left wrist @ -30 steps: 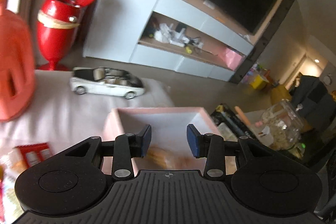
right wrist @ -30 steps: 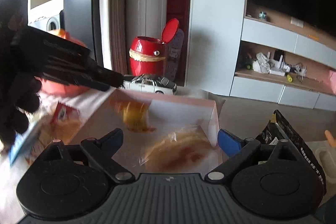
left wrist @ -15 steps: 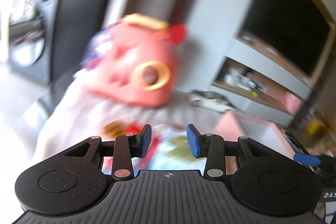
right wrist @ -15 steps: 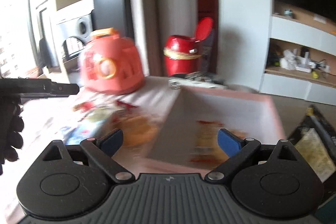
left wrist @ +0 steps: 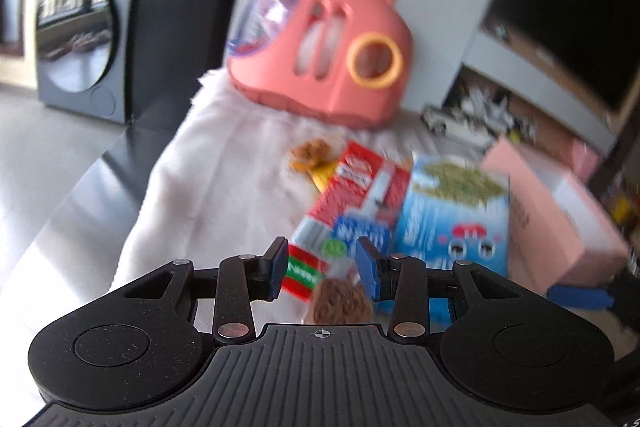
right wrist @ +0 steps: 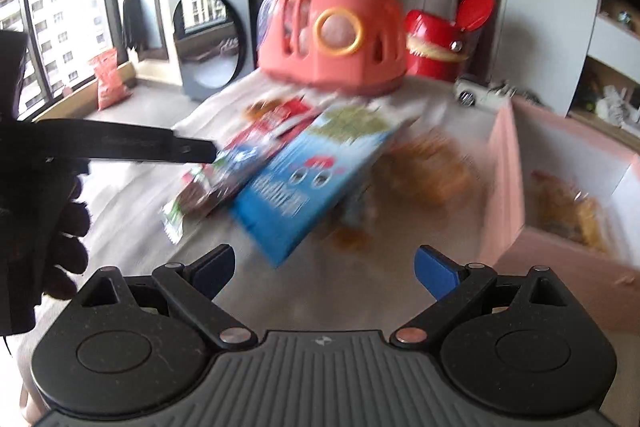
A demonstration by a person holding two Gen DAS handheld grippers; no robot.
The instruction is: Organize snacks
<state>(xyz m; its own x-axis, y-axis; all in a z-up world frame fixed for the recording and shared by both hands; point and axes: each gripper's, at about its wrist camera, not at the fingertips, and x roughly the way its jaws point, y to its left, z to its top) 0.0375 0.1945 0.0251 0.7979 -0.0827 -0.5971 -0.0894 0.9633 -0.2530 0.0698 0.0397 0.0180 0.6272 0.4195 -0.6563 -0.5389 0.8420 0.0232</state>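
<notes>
Where right-view only: bagged snacks (right wrist: 570, 211) inside box (right wrist: 504, 187)

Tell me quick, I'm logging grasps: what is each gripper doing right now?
Left gripper: fingers partly open, around the end of a snack packet, not clamped.
Right gripper: wide open, holding nothing, above the blue box.

Two low forward wrist views, both close on the snack pile (left wrist: 400, 203) (right wrist: 304, 163).

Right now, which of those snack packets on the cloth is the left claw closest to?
The small packet with the brown biscuit picture: it lies between the left gripper's open fingers. The red box and blue box lie beyond.
</notes>
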